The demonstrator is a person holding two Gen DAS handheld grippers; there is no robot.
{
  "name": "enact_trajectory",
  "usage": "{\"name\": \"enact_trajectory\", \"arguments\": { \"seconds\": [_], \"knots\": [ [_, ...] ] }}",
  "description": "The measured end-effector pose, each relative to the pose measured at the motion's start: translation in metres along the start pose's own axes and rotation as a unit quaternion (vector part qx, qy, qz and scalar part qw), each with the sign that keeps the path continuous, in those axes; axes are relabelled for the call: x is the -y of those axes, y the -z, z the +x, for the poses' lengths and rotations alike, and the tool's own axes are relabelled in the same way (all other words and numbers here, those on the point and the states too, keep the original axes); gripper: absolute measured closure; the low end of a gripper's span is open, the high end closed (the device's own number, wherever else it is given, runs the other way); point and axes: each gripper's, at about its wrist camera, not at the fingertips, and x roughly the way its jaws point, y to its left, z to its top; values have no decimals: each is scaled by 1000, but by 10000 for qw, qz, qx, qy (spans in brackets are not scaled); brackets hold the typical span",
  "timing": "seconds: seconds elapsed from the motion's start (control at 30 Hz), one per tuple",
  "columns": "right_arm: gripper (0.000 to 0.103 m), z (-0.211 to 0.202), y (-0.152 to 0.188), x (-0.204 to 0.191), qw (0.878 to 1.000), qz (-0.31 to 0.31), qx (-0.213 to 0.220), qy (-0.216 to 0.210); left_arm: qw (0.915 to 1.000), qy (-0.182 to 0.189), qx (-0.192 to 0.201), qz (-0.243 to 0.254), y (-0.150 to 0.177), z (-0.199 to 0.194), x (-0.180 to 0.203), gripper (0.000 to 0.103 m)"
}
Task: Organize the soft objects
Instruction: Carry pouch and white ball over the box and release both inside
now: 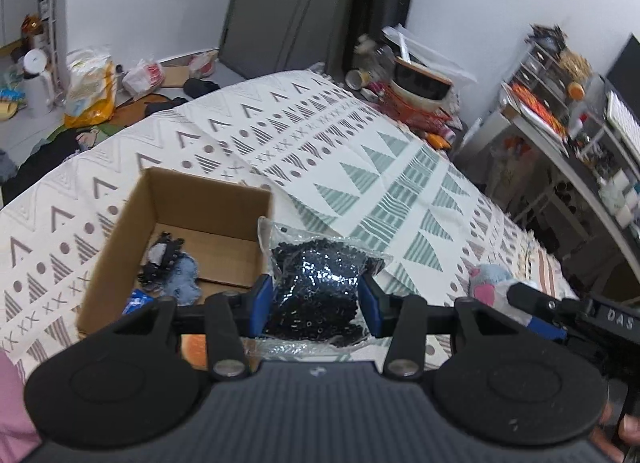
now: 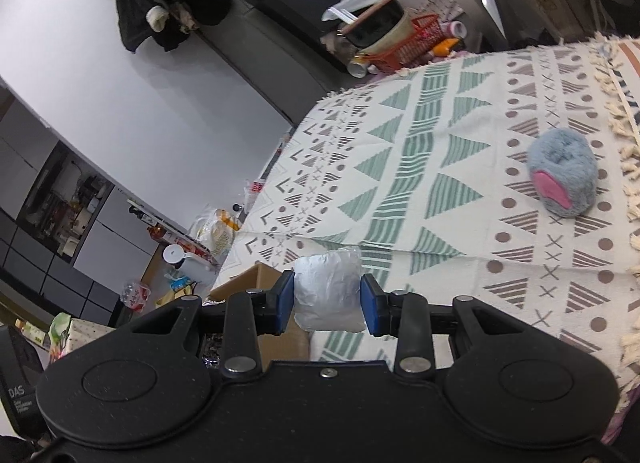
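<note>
My left gripper [image 1: 318,303] is shut on a clear plastic bag of black beads [image 1: 320,283], held above the patterned bedspread just right of an open cardboard box [image 1: 116,247]. Inside the box lie a black toothed piece and a small blue-grey soft item [image 1: 182,277]. My right gripper [image 2: 327,301] is shut on a white plastic-wrapped soft bundle [image 2: 328,291], lifted over the bed near the box corner [image 2: 256,275]. A grey plush with a pink ear [image 2: 562,177] rests on the bedspread at the right; it also shows as a plush [image 1: 490,283] in the left wrist view, behind the right gripper's tip.
The bedspread [image 2: 420,167] covers the bed, fringed at its right edge. Beyond the bed's far end stand an orange basket with a dark bowl [image 1: 420,91] and cluttered shelves [image 1: 568,103]. Bags [image 1: 90,91] lie on the floor at left.
</note>
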Motion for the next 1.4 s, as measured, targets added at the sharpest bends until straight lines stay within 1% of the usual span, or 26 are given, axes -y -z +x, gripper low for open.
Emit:
{"name": "enact_trajectory", "arguments": {
  "seconds": [0.1, 0.3, 0.6, 0.73, 0.93, 1.1, 1.13, 1.27, 1.4],
  "knots": [
    [68, 2, 2, -14, 10000, -68, 26, -51, 10000, -54, 71, -29, -7, -6, -14, 57],
    [68, 14, 6, -38, 9998, -158, -27, -114, 9997, -140, 54, -190, -15, -7, -40, 57],
    [68, 39, 13, -68, 9991, -322, -201, -160, 9986, -221, -176, -440, -13, 10, -75, 57],
    [68, 51, 16, -82, 9987, -370, -296, -173, 9984, -202, -250, -464, -13, 20, -83, 57],
    [68, 65, 19, -99, 9972, -552, -479, -161, 9976, -185, -431, -506, -16, 44, -86, 57],
    [68, 80, 19, -114, 9959, -643, -624, -158, 9958, -161, -733, -526, -15, 66, -89, 57],
    [68, 84, 19, -116, 9956, -665, -648, -159, 9956, -142, -749, -551, -14, 69, -90, 57],
    [68, 100, 18, -126, 9947, -682, -744, -184, 9943, 88, -806, -692, -18, 74, -97, 50],
    [68, 116, 17, -133, 9941, -640, -849, -200, 9950, -72, -707, -696, -29, 67, -107, 48]
  ]
}}
